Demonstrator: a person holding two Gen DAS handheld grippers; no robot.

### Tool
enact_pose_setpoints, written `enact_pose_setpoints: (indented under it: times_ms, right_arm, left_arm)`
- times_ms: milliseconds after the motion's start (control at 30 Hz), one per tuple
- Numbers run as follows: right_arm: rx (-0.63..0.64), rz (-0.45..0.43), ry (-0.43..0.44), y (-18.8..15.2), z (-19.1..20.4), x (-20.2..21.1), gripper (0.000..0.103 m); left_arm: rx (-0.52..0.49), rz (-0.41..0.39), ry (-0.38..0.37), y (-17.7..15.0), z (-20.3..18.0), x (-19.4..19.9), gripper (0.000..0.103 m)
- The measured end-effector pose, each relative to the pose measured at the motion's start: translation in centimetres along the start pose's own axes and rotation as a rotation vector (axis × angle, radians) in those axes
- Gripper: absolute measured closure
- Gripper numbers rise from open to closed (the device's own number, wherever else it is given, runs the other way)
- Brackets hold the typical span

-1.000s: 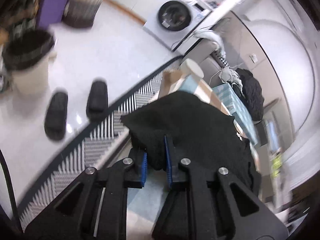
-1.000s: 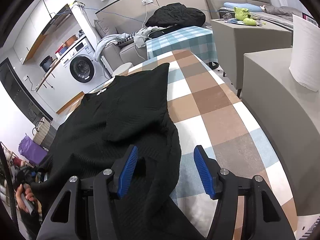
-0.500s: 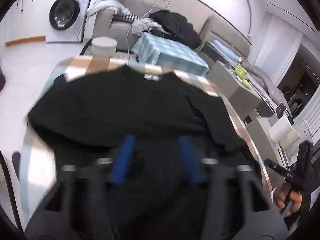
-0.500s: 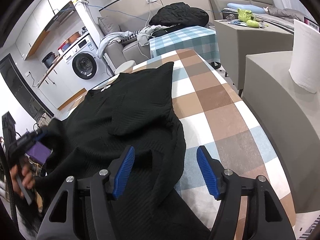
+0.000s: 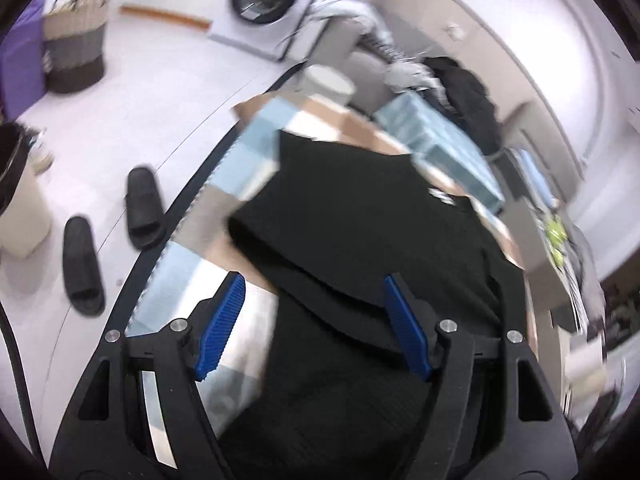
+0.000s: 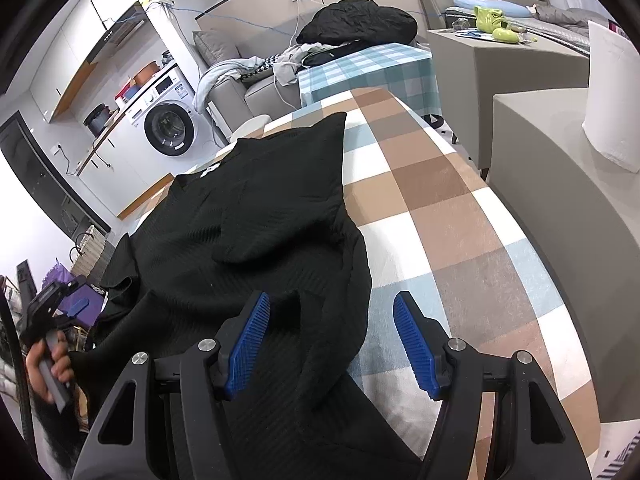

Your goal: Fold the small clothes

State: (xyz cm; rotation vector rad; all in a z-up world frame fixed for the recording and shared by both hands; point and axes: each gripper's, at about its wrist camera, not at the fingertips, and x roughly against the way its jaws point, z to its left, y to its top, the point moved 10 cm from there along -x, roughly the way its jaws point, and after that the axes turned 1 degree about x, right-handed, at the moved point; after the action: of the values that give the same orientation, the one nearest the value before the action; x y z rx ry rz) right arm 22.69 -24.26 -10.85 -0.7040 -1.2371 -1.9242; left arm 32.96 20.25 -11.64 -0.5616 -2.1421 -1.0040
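Observation:
A black knit garment (image 6: 248, 216) lies spread on the checked tablecloth (image 6: 440, 208), with one sleeve folded across its body. My right gripper (image 6: 332, 340) hangs open just above the garment's near right edge, and cloth lies under its left finger. In the left wrist view, my left gripper (image 5: 314, 316) is open over the garment (image 5: 360, 220) near the table's left edge, with nothing pinched between its pads. The right wrist view also shows the left gripper (image 6: 48, 308), held in a hand (image 6: 48, 364) at the far left.
A grey cabinet (image 6: 560, 220) with a paper roll (image 6: 608, 96) stands close on the right. Beyond the table are a blue-checked small table (image 6: 372, 68), a sofa with piled clothes and a washing machine (image 6: 170, 130). Two black slippers (image 5: 144, 204) and a basket (image 5: 76, 48) sit on the floor.
My left gripper let go of the black cloth it was pinching, opened wide and swung sideways over the garment. The right gripper stayed in place, its jaws slightly wider.

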Motion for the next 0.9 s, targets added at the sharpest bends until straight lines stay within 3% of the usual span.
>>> enact_pose_setpoints:
  times_ms: [67, 167, 233, 400, 633, 900]
  right_arm:
    - [-0.003, 0.0, -0.007, 0.0, -0.3, 0.0, 0.037]
    - [-0.011, 0.005, -0.013, -0.1, -0.7, -0.1, 0.037]
    - [-0.019, 0.008, -0.013, 0.0, -0.9, -0.1, 0.037]
    - [-0.026, 0.002, -0.013, 0.3, -1.2, 0.2, 0.037]
    - [-0.028, 0.009, -0.011, 0.3, -1.3, -0.1, 0.037]
    - [-0.047, 0.014, -0.015, 0.3, -1.9, 0.4, 0.037]
  left_arm:
    - [0.036, 0.012, 0.016, 0.6, 1.4, -1.2, 0.035]
    - [0.092, 0.043, 0.029, 1.8, 3.3, -3.5, 0.049]
    - [0.127, 0.06, 0.023, 2.2, 4.1, -5.2, 0.069]
    - [0.085, 0.035, 0.054, 3.0, 3.4, -6.7, 0.101]
    - [-0.011, -0.064, 0.037, 4.7, -0.6, -3.8, 0.103]
    - [-0.215, -0.081, -0.067, 6.7, -12.5, -3.3, 0.102]
